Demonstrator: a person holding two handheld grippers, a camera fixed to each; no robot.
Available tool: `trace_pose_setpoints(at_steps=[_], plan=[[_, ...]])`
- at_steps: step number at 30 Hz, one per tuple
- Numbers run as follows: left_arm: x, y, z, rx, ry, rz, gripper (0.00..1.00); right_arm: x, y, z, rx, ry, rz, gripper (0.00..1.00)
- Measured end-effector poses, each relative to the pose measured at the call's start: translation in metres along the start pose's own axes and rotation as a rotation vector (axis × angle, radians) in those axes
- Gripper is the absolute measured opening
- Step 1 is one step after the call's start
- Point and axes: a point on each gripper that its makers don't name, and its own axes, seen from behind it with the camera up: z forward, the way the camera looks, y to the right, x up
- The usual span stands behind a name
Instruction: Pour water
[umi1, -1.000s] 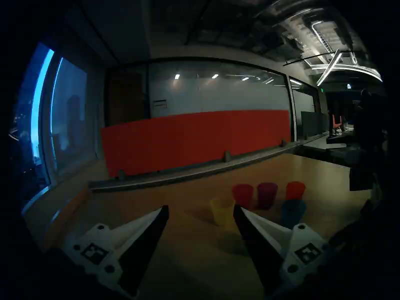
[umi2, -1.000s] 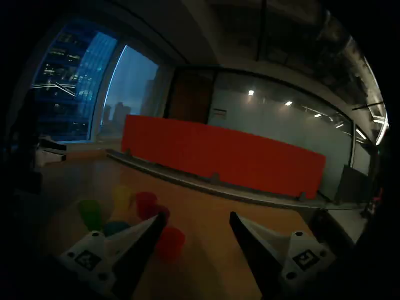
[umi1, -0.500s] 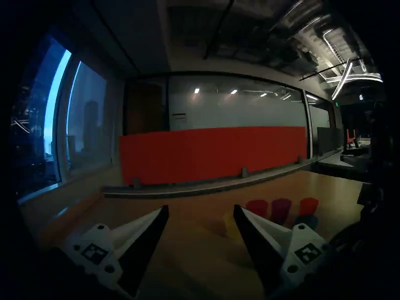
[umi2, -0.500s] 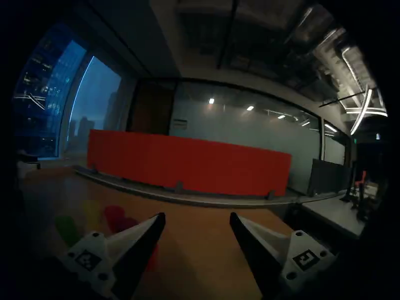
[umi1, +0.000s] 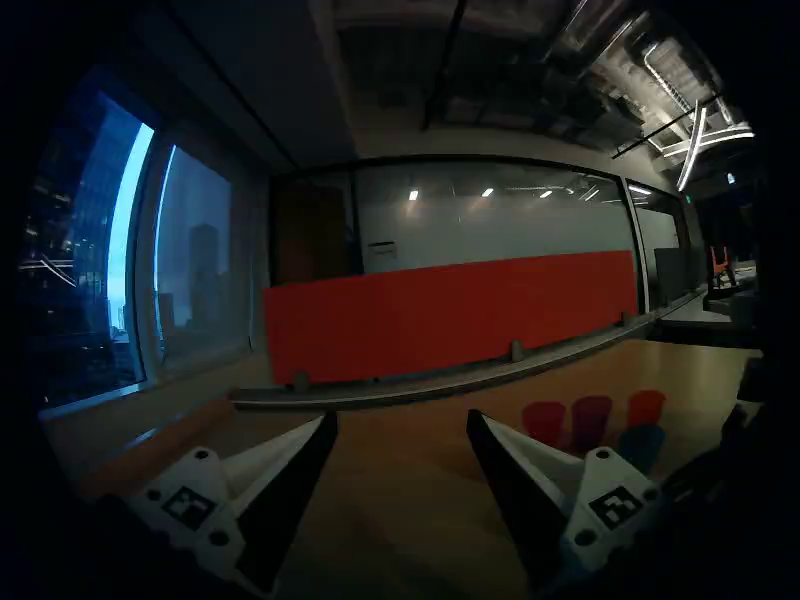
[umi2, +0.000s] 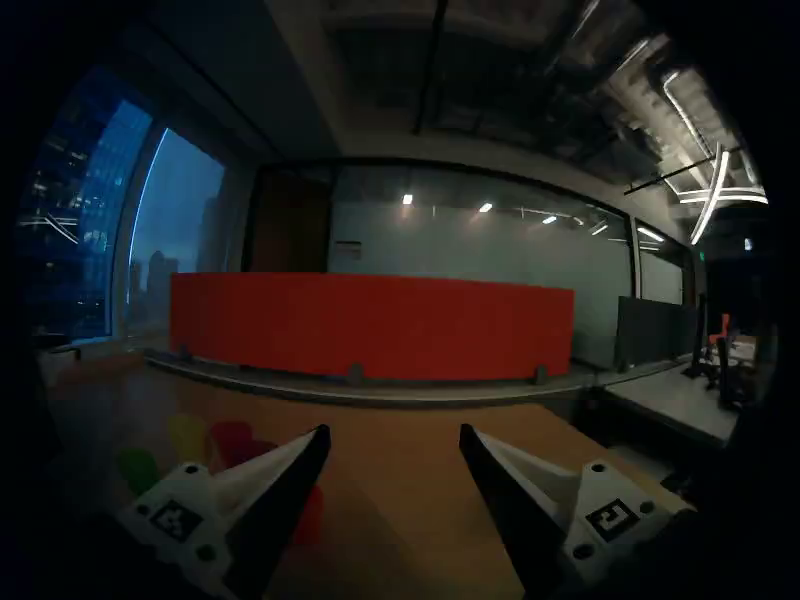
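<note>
Cups (umi1: 590, 420) cluster on the wooden table (umi1: 400, 490) before a red partition (umi1: 450, 315).

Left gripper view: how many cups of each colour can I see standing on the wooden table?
Red plastic cup: 1
Purple plastic cup: 1
Orange plastic cup: 1
Blue plastic cup: 1
Total: 4 cups
</note>
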Motion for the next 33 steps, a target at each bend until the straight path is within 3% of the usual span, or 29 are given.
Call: trace_pose_setpoints(at_steps=[9, 20, 33], plan=[[-0.018, -0.002, 0.002, 0.019, 0.018, -0.048, 0.96, -0.002, 0.0, 0.0, -0.017, -0.012, -0.022, 1.0], [-0.046, -0.012, 0.001, 0.028, 0.007, -0.091, 0.96, -0.009, -0.006, 0.0, -0.03, -0.032, 0.0, 1.0], [-0.067, -0.015, 0.002, 0.038, -0.002, -0.108, 0.96, 0.001, -0.013, 0.003, -0.026, -0.023, -0.014, 1.0]])
